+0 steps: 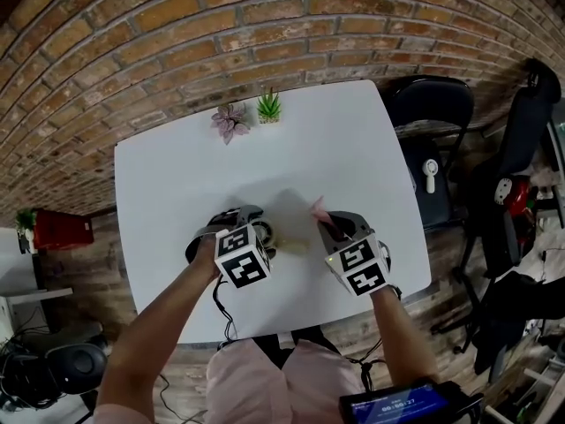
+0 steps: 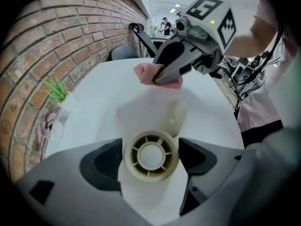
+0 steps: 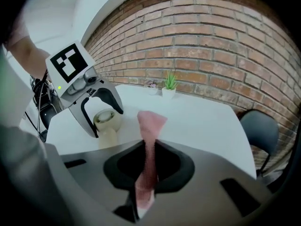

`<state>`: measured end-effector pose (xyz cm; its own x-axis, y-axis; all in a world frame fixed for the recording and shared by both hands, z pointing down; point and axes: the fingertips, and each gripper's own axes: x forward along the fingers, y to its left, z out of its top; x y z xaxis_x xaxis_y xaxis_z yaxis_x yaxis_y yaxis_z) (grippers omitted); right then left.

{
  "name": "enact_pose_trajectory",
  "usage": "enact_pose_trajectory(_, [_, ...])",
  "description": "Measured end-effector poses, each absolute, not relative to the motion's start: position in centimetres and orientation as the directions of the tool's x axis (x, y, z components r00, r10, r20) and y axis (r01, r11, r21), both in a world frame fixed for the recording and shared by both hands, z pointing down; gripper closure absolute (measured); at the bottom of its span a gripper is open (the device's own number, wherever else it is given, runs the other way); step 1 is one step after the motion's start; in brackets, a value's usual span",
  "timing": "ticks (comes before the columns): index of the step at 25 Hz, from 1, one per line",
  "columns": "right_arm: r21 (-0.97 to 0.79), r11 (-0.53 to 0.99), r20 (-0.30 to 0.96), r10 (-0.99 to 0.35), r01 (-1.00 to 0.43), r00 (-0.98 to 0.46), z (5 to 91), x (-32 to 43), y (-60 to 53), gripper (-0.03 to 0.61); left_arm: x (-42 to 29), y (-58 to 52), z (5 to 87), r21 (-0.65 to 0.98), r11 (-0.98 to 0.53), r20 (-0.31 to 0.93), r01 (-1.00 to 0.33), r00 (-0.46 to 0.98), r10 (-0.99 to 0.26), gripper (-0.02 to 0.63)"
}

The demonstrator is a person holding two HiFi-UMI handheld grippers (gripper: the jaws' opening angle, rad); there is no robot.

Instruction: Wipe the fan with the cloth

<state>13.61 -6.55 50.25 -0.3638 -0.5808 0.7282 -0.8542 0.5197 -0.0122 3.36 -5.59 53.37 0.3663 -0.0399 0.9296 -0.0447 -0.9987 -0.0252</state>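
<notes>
Clamping the fan (image 2: 150, 155) in left gripper (image 3: 108, 123) jaws, right gripper (image 3: 149, 147) jaws pinching the pink cloth (image 3: 151, 121)

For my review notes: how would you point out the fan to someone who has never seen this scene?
Find the white table by the brick wall. Near its front edge, the left hand-held gripper clasps the fan between its jaws. It is a small cream spoked ring with a stubby handle, unlike the pink cloth nearby.
</notes>
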Motion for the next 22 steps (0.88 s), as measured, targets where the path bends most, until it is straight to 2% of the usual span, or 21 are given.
enact_pose_trajectory(6, [-0.016, 0.505, 0.67, -0.636, -0.863, -0.384, 47.5, 13.9, -6.4, 0.543, 2.3, -7.1, 47.5, -0.131, -0.969, 0.846, -0.208, 0.486, -0.219, 0.238])
enact_pose_trajectory(9, [-0.001, 0.511, 0.619, -0.675, -0.86, -0.401, 44.7, 13.6, -6.2, 0.541, 1.4, -7.1, 43.2, -0.188, -0.923, 0.755, -0.337, 0.552, -0.355, 0.239])
enact_pose_trajectory(12, [0.017, 0.513, 0.537, -0.728, -0.858, -0.425, 40.0, 13.0, -6.2, 0.541, 0.6, -6.8, 37.5, -0.204, -0.843, 0.61, -0.498, 0.609, -0.507, 0.239])
enact_pose_trajectory(16, [0.017, 0.507, 0.388, -0.797, -0.862, -0.462, 32.1, 11.8, -5.6, 0.538, 0.7, -5.5, 26.6, -0.256, -0.712, 0.286, -0.654, 0.653, -0.702, 0.247])
enact_pose_trajectory(18, [0.027, 0.515, 0.299, -0.822, -0.857, -0.484, 27.7, 10.9, -4.9, 0.537, 0.8, -4.4, 21.3, -0.209, -0.652, 0.112, -0.729, 0.644, -0.757, 0.301])
enact_pose_trajectory(20, [0.058, 0.526, 0.212, -0.837, -0.848, -0.505, 23.6, 9.9, -4.3, 0.535, -0.1, -3.8, 17.4, -0.103, -0.577, -0.012, -0.81, 0.581, -0.814, 0.447])
enact_pose_trajectory(22, [0.096, 0.523, 0.138, -0.85, -0.847, -0.509, 20.5, 9.1, -3.7, 0.535, -1.6, -3.2, 14.7, -0.084, -0.489, -0.088, -0.868, 0.496, -0.864, 0.588])
